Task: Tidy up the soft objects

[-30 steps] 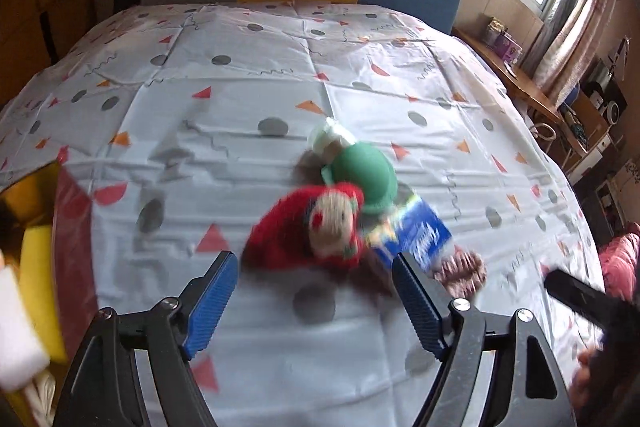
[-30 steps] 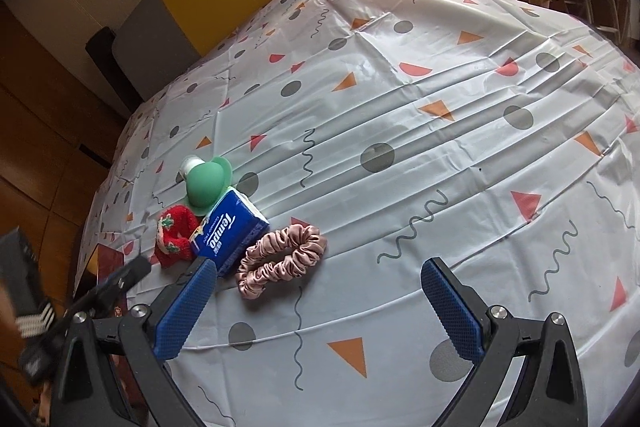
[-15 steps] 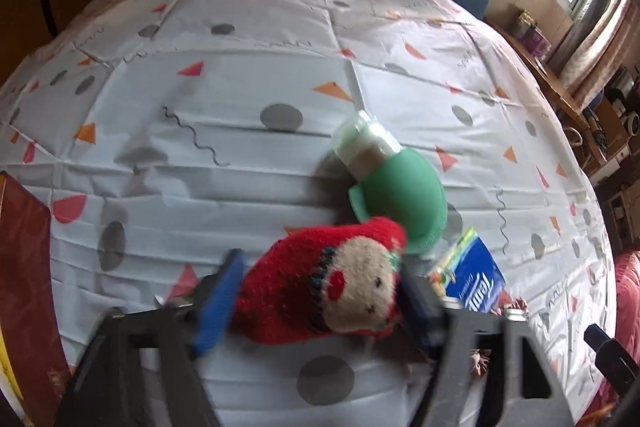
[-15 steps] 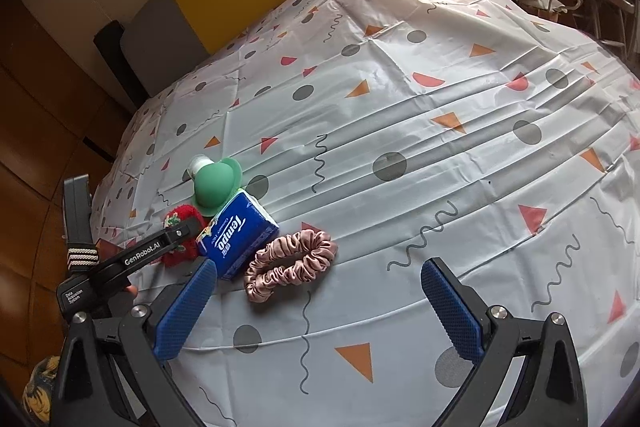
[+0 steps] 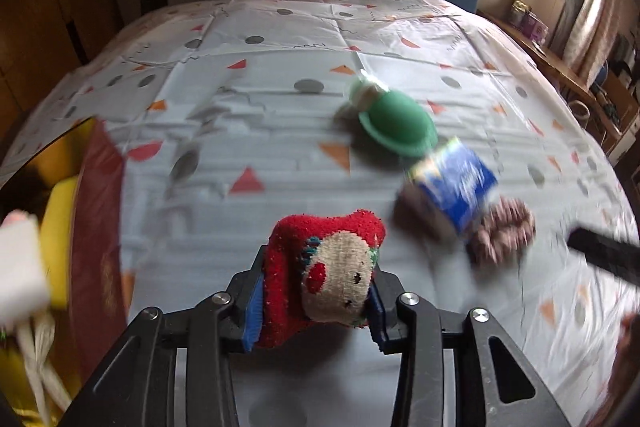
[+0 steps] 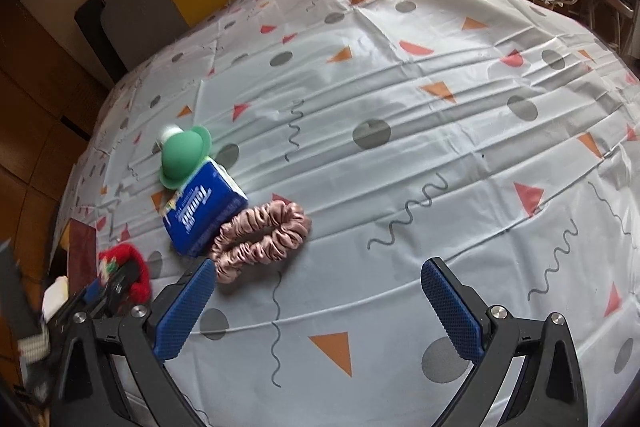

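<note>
- my left gripper [image 5: 316, 301] has just been closing and now pinches the red sock [image 5: 324, 267].
- my right gripper [image 6: 320, 311] is spread, empty.
- still left by the tissue pack [image 6: 202, 213]: scrunchie [image 6: 260, 239], green hat [image 6: 184, 155].

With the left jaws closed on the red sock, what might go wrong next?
1. The left gripper has just been closing on the red sock; the soft knit bulges above the jaws, so it may slip out during the carry.
2. The right gripper hangs open just short of the pink scrunchie, which touches the blue tissue pack; grabbing could drag both.
</note>
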Demonstrator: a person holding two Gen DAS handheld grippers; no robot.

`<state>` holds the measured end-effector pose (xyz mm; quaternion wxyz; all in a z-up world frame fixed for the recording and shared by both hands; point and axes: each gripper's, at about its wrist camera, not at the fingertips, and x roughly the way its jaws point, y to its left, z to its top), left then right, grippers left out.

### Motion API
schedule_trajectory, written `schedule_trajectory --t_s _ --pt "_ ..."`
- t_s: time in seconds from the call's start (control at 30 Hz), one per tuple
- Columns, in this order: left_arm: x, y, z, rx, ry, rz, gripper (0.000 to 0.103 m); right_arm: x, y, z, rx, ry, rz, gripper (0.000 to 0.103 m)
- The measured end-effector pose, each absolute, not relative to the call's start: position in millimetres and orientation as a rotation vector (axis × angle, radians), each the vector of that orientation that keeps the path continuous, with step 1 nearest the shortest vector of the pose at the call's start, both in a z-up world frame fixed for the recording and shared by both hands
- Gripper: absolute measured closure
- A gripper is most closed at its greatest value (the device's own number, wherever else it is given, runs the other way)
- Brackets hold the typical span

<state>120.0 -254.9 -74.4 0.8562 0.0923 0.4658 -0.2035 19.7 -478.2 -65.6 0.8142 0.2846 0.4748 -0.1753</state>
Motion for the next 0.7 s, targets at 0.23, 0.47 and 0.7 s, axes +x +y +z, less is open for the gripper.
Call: schedule_trajectory --t_s 0.23,0.47,0.7 --pt "68 -245 -85 0.287 0.847 -0.434 0.061 20 -476 -74 0.584 1.05 -0.388 0.0" --pt "72 -237 -89 0.243 0.833 -0.447 0.058 23 -472 -81 0.555 1.082 -0.393 0.0" --pt "74 -235 -92 0.204 0.843 -0.457 0.057 27 -473 -94 0.549 1.127 -0.401 0.0"
